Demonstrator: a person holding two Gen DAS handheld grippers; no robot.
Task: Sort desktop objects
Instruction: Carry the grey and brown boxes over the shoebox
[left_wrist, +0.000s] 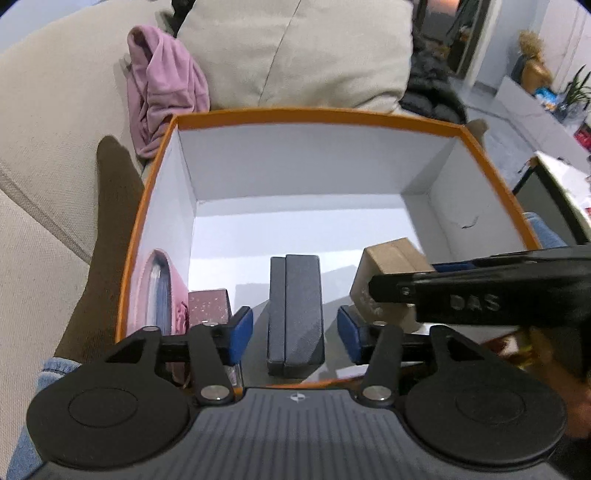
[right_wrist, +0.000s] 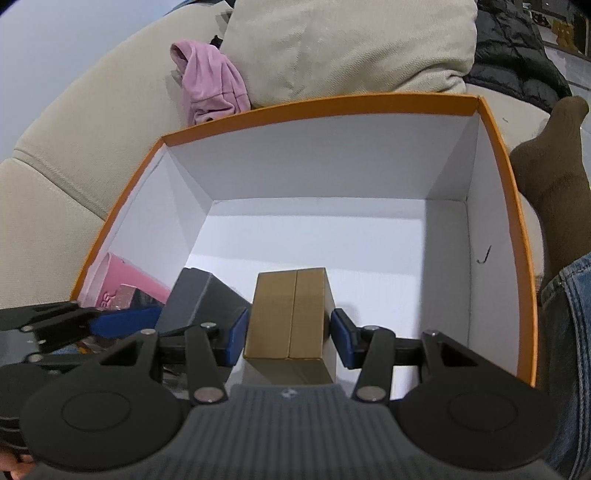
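An orange box (left_wrist: 317, 115) with white inner walls sits on a sofa; it also shows in the right wrist view (right_wrist: 325, 100). A dark grey box (left_wrist: 295, 314) lies on its floor between the blue pads of my left gripper (left_wrist: 295, 330), which is open with gaps on both sides. A tan cardboard box (right_wrist: 290, 317) stands between the pads of my right gripper (right_wrist: 288, 338), which is open around it, not pressing. The tan box (left_wrist: 388, 266) shows in the left view under the right gripper's arm. The grey box (right_wrist: 199, 299) lies left of it.
A pink item (left_wrist: 159, 291) and a maroon speckled box (left_wrist: 208, 306) lie at the box's left wall. A pink cloth (left_wrist: 162, 85) and beige cushion (left_wrist: 295, 51) lie behind the box. A leg in a brown sock (right_wrist: 554, 177) lies beside its right wall.
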